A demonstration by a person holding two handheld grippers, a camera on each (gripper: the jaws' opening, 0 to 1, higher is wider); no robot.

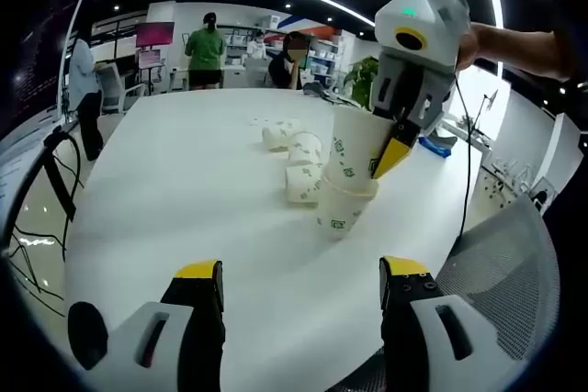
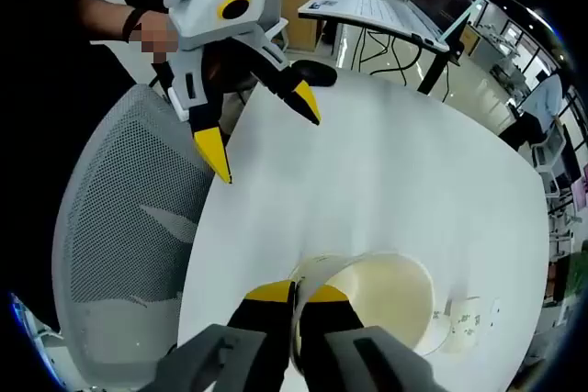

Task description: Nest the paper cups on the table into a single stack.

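- Left gripper view: the left gripper (image 1: pixel 300 284) rises from the bottom edge with its two yellow-tipped jaws spread wide apart, nothing between them, above a white table (image 1: pixel 184 190).
- Past the jaws, near the middle of the table, an upright stack of paper cups (image 1: pixel 351 181) with green print stands nested, the top cup sitting high in the ones under it.
- The right gripper (image 1: pixel 390 155) comes in from the upper right, held by a person's hand (image 1: pixel 470 43); its yellow tips pinch the rim of the top cup.
- Just to the left of the stack, several loose cups (image 1: pixel 300 164) lie on their sides in a small cluster, touching one another.
- A grey mesh chair (image 1: pixel 510 282) stands at the table's right edge; people stand far back in the room.
- Right gripper view: the right gripper (image 2: pixel 296 302) rises from the bottom, jaws pressed close on the rim of the top cup (image 2: pixel 377 300), one tip outside the wall and one inside; the pale inside of the cup faces the camera.
- One loose cup (image 2: pixel 464 323) lies on the table just right of the held cup.
- The left gripper (image 2: pixel 266 126) hangs at the upper left over the table edge, jaws spread and empty, above the mesh chair (image 2: pixel 119 227).
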